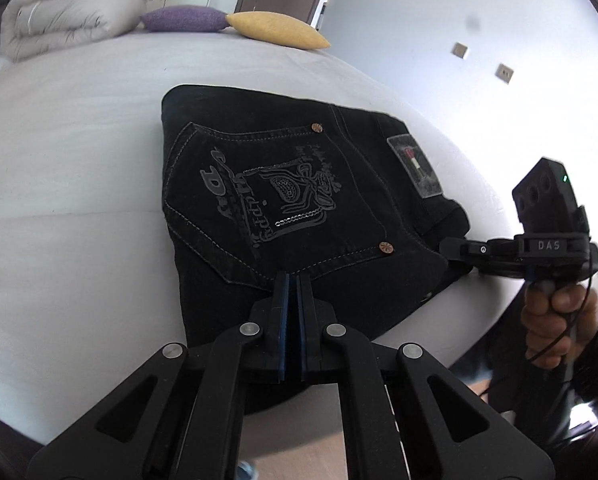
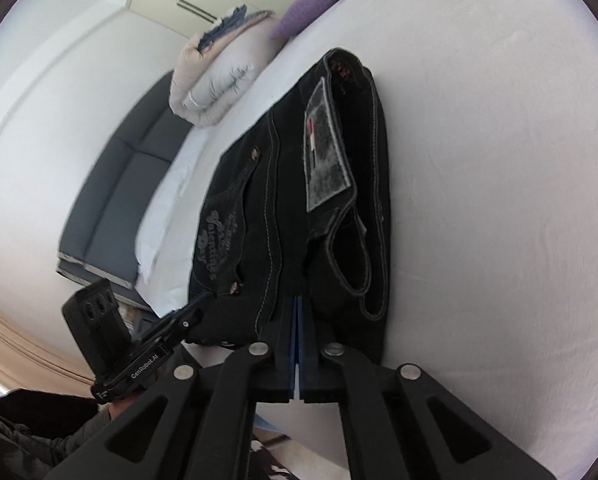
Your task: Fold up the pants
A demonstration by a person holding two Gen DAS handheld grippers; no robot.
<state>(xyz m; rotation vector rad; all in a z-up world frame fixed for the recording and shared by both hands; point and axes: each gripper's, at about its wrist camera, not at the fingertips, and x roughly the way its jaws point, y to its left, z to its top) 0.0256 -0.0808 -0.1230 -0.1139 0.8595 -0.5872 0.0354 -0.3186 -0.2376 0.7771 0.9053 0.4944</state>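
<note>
Left gripper (image 1: 295, 280) at lower centre of its view, blue pads pressed together, tips at the near edge of the black pants (image 1: 299, 184); whether cloth is pinched between them is hard to make out. Right gripper (image 2: 297, 304) likewise closed, tips against the pants' (image 2: 299, 208) waistband end, any grip on cloth hidden by dark fabric. Pants lie folded in a compact stack on the white bed (image 1: 79, 160), printed back pocket up, grey patch (image 1: 415, 166) toward the right. Upper left: folded duvet (image 1: 67, 12), purple cushion (image 1: 185, 18), yellow cushion (image 1: 277, 30), partly cut off.
</note>
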